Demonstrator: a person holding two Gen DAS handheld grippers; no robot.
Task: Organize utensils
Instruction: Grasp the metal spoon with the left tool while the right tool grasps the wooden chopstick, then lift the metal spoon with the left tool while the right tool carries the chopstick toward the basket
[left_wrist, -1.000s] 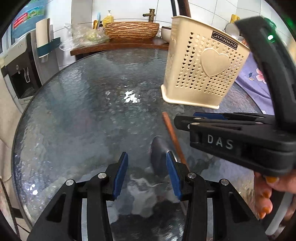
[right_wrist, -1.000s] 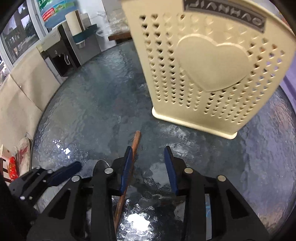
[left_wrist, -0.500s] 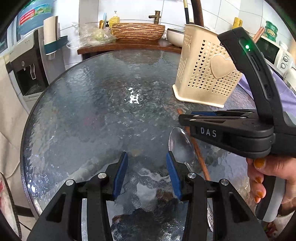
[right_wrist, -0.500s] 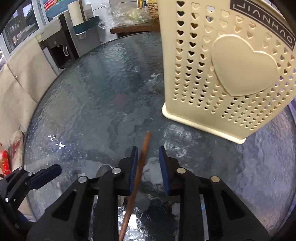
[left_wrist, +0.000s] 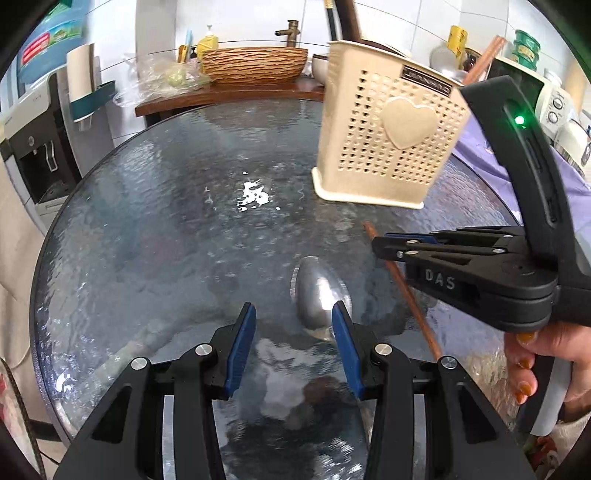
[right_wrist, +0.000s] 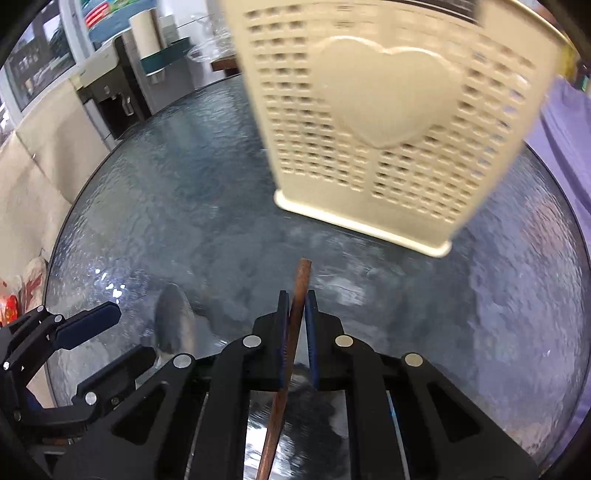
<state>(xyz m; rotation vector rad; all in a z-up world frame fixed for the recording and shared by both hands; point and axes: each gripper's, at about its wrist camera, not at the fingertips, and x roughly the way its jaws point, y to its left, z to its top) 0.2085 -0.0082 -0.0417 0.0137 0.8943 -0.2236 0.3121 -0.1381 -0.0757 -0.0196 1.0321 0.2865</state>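
Right gripper (right_wrist: 296, 308): jaws closed on a brown chopstick (right_wrist: 301, 282), which runs between the blue pads, its tip projecting forward toward the holder. In the left wrist view the same gripper (left_wrist: 384, 245) sits over the chopstick (left_wrist: 406, 291), which slants across the glass; whether the stick touches the surface cannot be told. The hand (left_wrist: 543, 354) holding this gripper shows at the right edge, nails painted orange.

Left gripper (left_wrist: 293, 325): jaws spread wide, nothing between them. It is low over the near part of the bench. In the right wrist view it (right_wrist: 107, 339) appears at lower left, also spread apart.

Spoon (left_wrist: 319, 295): metal, lying on the bench with the bowl pointing away, just ahead of the left gripper's right finger and partly hidden by it. It lies just beside the chopstick, to its left. In the right wrist view the spoon (right_wrist: 173, 314) is blurred.

Utensil holder (left_wrist: 388, 144): cream plastic, perforated, with a raised heart on its face, upright on the far right part of the bench. A dark handle and a brown stick rise above its rim. In the right wrist view the holder (right_wrist: 391, 122) is blurred and fills the upper frame, beyond the chopstick tip.

Bench (left_wrist: 147, 229): round, textured glass top.
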